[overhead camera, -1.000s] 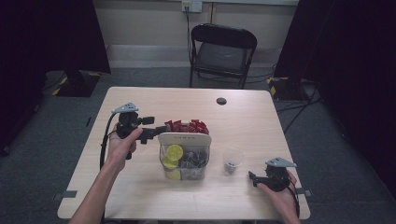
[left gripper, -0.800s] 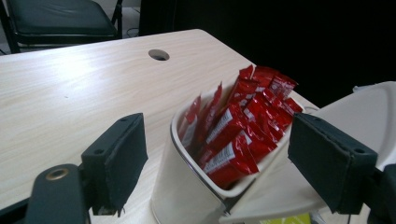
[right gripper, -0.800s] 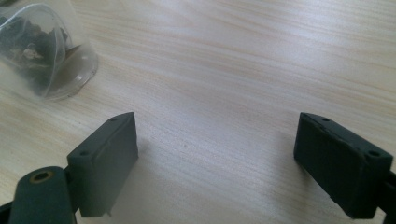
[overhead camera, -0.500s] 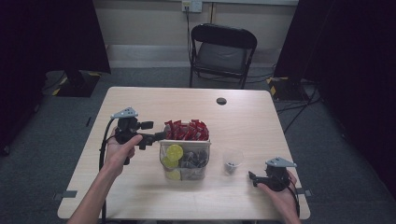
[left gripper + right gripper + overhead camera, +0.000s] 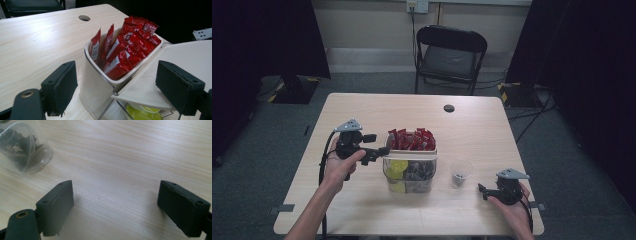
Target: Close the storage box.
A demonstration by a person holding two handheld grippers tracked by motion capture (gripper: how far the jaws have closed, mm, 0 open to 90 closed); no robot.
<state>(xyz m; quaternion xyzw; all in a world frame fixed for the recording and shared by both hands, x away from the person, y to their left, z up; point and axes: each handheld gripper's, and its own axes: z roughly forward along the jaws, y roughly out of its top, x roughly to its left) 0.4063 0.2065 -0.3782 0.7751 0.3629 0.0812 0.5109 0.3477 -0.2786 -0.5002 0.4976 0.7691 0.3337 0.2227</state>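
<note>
A white caddy [image 5: 388, 145] stands mid-table with red sachets [image 5: 411, 140] upright in its back compartment. Its clear front part [image 5: 412, 175] holds yellow-lidded pods [image 5: 398, 166] and dark items. My left gripper [image 5: 377, 145] is open just left of the caddy, jaws pointing at it. In the left gripper view the open gripper [image 5: 120, 85] frames the caddy's corner [image 5: 95, 87], the red sachets [image 5: 125, 50] and a white flat lid [image 5: 175, 57]. My right gripper [image 5: 482, 191] rests open on the table, right of a small clear cup [image 5: 460, 172]. In the right gripper view the gripper [image 5: 122, 207] holds nothing, and the cup [image 5: 22, 147] has dark bits inside.
A round cable hole [image 5: 449, 108] sits near the table's far edge. A black folding chair [image 5: 451, 55] stands beyond the table. The left gripper's cable [image 5: 324, 160] loops down by the forearm. Bare wood lies left, right and behind the caddy.
My left gripper has drawn back to the left, from over the sachets to beside the caddy. The right gripper has stayed put.
</note>
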